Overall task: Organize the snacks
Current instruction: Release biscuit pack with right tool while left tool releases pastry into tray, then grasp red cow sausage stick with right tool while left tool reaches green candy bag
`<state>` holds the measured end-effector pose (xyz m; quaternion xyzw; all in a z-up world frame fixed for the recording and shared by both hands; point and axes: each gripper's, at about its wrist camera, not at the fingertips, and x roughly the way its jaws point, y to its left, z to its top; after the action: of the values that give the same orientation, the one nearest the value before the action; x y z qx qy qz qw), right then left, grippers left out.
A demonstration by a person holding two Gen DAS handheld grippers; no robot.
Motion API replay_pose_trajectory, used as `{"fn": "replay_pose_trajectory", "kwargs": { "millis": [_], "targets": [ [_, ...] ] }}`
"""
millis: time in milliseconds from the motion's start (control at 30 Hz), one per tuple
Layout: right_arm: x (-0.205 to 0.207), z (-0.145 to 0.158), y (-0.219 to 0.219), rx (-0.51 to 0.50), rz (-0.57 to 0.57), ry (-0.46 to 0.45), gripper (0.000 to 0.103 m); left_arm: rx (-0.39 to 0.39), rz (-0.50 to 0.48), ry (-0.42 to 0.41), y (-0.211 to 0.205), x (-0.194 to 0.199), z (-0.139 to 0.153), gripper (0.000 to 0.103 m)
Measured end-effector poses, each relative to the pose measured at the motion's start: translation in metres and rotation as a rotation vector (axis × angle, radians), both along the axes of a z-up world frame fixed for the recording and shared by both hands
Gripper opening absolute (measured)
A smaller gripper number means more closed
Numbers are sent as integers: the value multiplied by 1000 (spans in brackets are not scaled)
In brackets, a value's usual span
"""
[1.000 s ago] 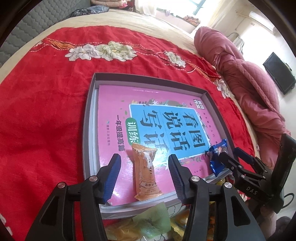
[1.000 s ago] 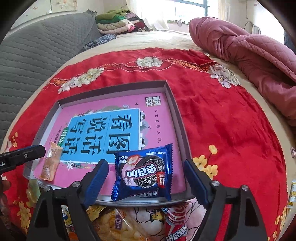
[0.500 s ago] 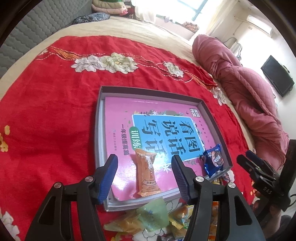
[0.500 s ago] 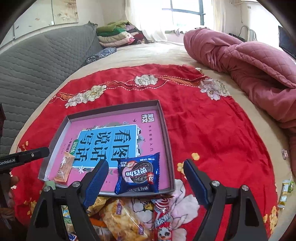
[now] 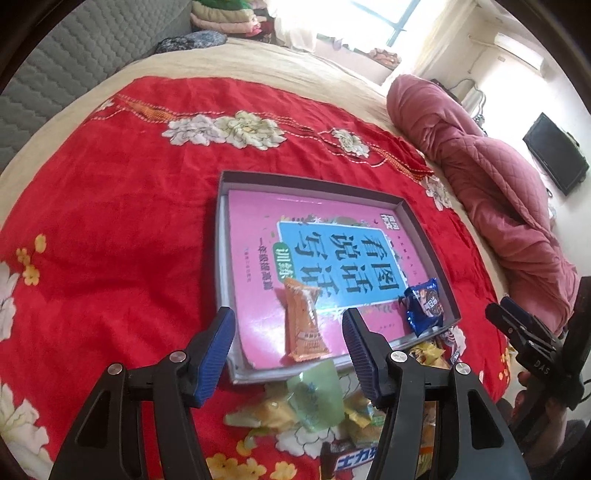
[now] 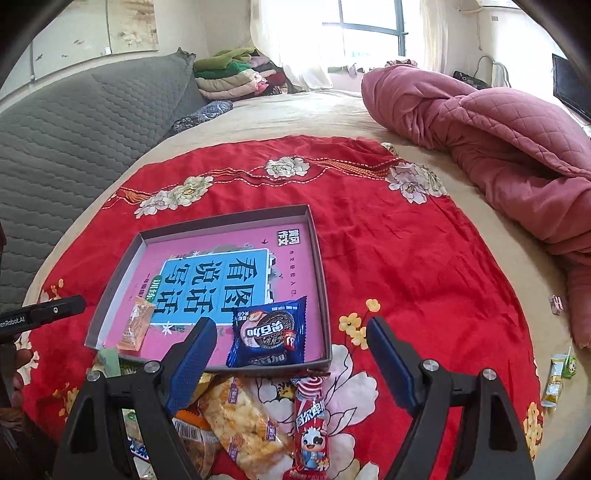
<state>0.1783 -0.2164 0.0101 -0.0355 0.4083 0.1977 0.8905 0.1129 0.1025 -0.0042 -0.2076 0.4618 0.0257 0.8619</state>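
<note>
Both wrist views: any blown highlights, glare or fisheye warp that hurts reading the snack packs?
Left wrist view: window blown out, bed edges bowed by fisheye, orange pack sharp. Right wrist view: window also overexposed, blue cookie pack crisp with slight foil sheen, dark vignette in the corners.

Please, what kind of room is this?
Most likely a bedroom: the snacks lie on a bed with a red blanket, a rolled pink quilt lies on it, and folded clothes are stacked near the window.
</note>
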Motion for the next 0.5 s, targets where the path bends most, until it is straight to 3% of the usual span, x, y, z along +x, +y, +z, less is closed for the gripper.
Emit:
{"fn": "replay_pose_trajectory", "kwargs": {
  "millis": [500],
  "targets": [
    [-20,-1,-12,13,23,11,83,-68,11,95,6,-32,-24,63]
  ]
}}
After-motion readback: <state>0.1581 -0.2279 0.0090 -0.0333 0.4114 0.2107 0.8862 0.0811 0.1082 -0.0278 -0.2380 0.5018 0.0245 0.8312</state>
